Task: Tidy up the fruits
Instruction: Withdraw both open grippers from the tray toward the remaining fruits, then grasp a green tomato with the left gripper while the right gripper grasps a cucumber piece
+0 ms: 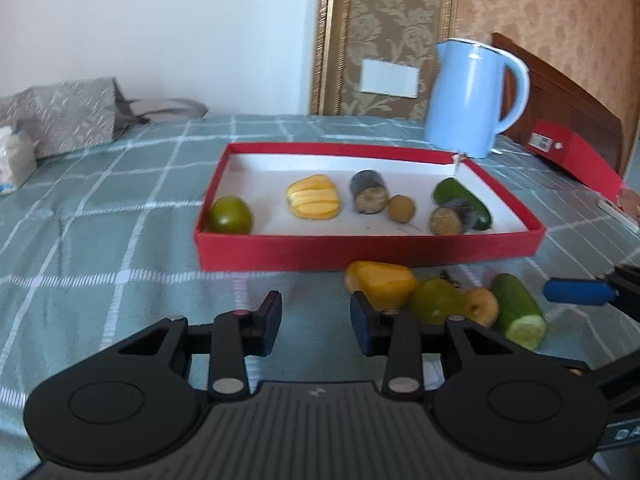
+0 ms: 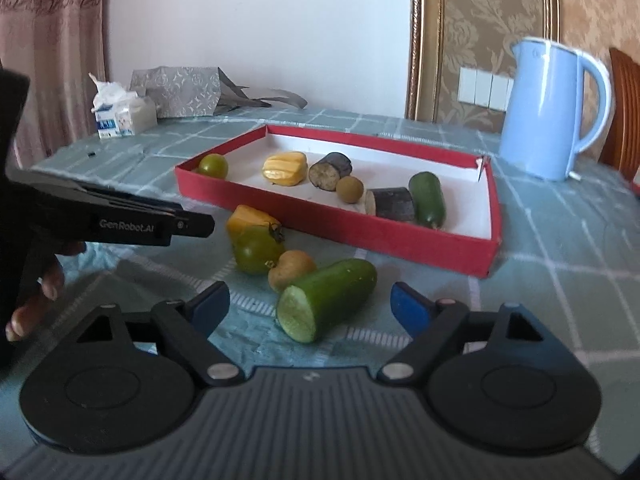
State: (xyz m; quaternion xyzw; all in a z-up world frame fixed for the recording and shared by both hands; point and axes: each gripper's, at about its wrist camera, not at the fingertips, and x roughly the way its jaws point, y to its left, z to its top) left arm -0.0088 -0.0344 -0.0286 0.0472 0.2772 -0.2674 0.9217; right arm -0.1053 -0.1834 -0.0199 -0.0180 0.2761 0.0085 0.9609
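A red box (image 2: pixel 320 216) on the checked cloth holds a green tomato (image 2: pixel 214 166), a yellow piece (image 2: pixel 284 168), two dark eggplant chunks, a brown round fruit (image 2: pixel 349 189) and a cucumber (image 2: pixel 428 198). In front of it lie a yellow piece (image 2: pixel 246 218), a green tomato (image 2: pixel 256 250), a small potato (image 2: pixel 290 268) and a cut cucumber piece (image 2: pixel 326 300). My right gripper (image 2: pixel 310 300) is open, its blue pads on either side of the cucumber piece without touching it. My left gripper (image 1: pixel 316 312) is shut and empty, left of the loose pile.
A light blue kettle (image 2: pixel 548 112) stands behind the box's right end. A tissue pack (image 2: pixel 120 118) and a grey bag (image 2: pixel 180 90) sit at the far left. A red lid (image 1: pixel 576 160) leans by a wooden chair at the right.
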